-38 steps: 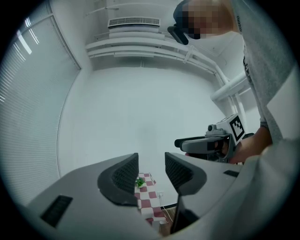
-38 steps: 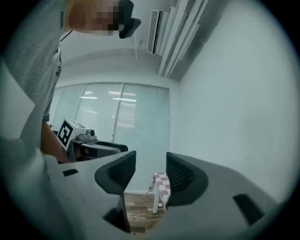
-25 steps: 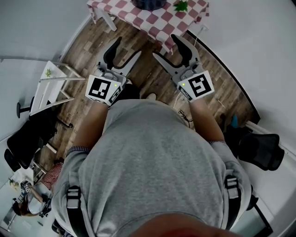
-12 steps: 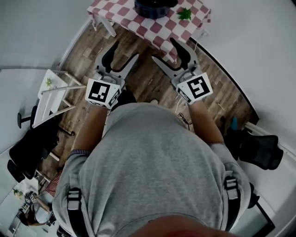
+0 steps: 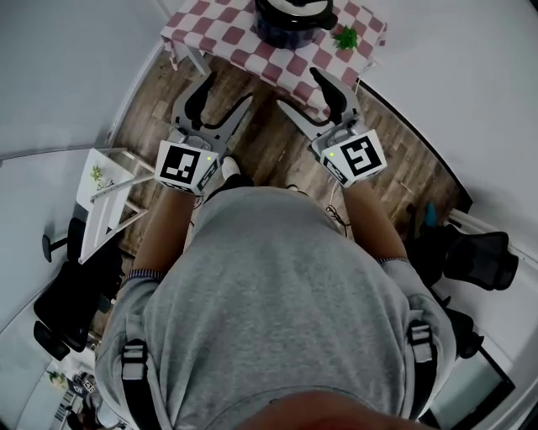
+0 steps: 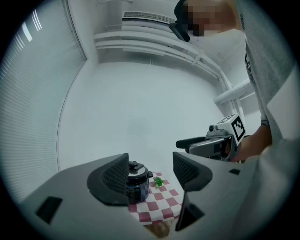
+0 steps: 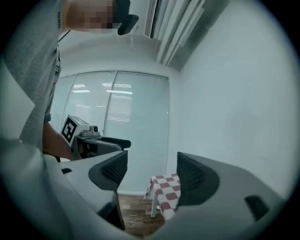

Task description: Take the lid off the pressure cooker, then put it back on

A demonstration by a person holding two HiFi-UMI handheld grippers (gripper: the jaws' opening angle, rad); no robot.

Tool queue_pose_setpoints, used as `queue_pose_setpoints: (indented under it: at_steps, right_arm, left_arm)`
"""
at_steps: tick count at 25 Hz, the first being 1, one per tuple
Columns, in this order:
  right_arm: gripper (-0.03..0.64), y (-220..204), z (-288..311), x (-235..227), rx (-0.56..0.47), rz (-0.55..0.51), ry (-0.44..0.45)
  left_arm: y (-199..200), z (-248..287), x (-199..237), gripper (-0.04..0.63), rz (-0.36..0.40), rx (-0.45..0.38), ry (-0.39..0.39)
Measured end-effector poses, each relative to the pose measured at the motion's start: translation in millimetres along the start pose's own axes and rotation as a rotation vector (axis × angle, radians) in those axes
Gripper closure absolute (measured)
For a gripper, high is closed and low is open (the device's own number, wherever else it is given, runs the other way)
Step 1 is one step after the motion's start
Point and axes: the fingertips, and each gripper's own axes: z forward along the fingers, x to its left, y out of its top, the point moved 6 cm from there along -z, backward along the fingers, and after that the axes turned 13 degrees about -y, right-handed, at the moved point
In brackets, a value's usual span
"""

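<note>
A dark pressure cooker (image 5: 292, 23) with its lid (image 5: 294, 7) on stands on a table with a red-and-white checked cloth (image 5: 239, 38) at the top of the head view. The left gripper view shows the cooker (image 6: 137, 182) far ahead, partly behind the left jaw. My left gripper (image 5: 220, 94) is open and empty, held over the wooden floor short of the table. My right gripper (image 5: 304, 91) is open and empty too, its far jaw near the cloth's front edge. In the right gripper view only the table's corner (image 7: 165, 191) shows.
A small green plant (image 5: 345, 38) sits on the cloth right of the cooker. A white shelf unit (image 5: 102, 186) stands at the left, black office chairs (image 5: 471, 260) at the right and lower left. White walls close in on both sides of the table.
Both grippers and the person have moved forward toward the table; the cooker, cut off at the top edge before, now shows in the head view. The jaws stay open as before.
</note>
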Motion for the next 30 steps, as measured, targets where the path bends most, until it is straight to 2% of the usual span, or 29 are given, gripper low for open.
queue_pose_setpoints:
  at_steps: [4,15,23,30]
  right_arm:
    - [0.285,7,31,15,0.009,0.003,-0.041]
    - [0.285,9,79,46,0.063,0.012,-0.154]
    - [0.291,-4,99,22,0.088,0.033,-0.21]
    - [0.291,-14,131,-18,0.076,0.045,-0.227]
  left_arm:
    - [3,-14,33,0.301,0.013,-0.01,-0.039]
    - [-4,-32,96,0.299,-0.031,-0.021,-0.152]
    - [-13,-7,125,0.3,-0.051,-0.003,-0.182]
    - [-18,31,150,0.3,-0.045,0.028,-0.203]
